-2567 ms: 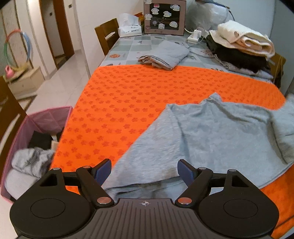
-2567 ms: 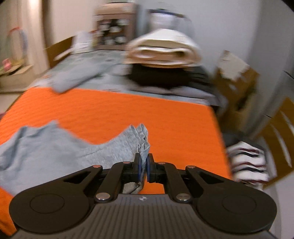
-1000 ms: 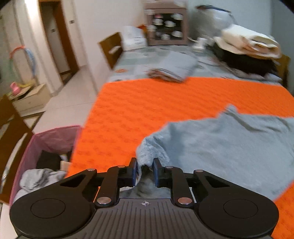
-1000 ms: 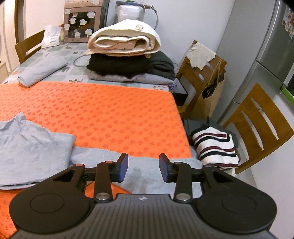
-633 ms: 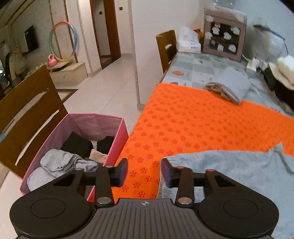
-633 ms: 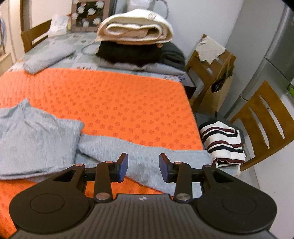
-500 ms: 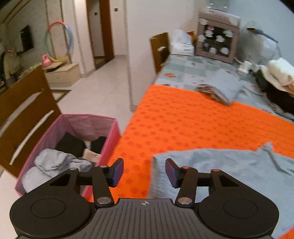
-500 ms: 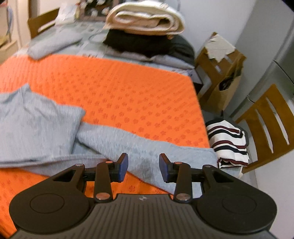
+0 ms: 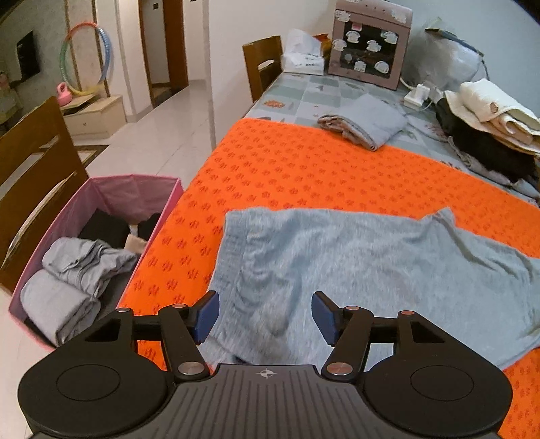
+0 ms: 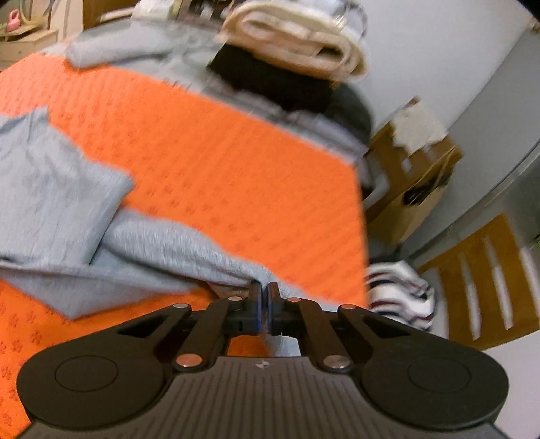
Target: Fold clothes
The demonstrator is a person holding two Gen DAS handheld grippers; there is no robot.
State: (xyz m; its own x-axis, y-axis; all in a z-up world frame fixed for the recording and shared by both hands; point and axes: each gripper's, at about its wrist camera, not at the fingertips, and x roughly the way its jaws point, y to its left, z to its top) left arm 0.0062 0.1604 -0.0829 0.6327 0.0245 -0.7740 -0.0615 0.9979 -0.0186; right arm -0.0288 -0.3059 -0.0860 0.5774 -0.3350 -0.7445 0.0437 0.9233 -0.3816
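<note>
Our right gripper [image 10: 264, 293] pinches the grey sweater's [image 9: 354, 256] sleeve [image 10: 189, 250] on the orange mat [image 9: 303, 169], our left gripper [image 9: 265, 312] spread wide above; we judge folding that sleeve inward comes next.

The left wrist view sits low over the near left part of the orange mat [image 9: 303, 169], close above the grey garment [image 9: 354, 256], facing the far wall, with a pink bin [image 9: 111, 192] at its left. The right wrist view (tilted and blurred) looks from the near right edge toward the far right corner. Both share mat, garment and the towel stack [image 10: 293, 30].
</note>
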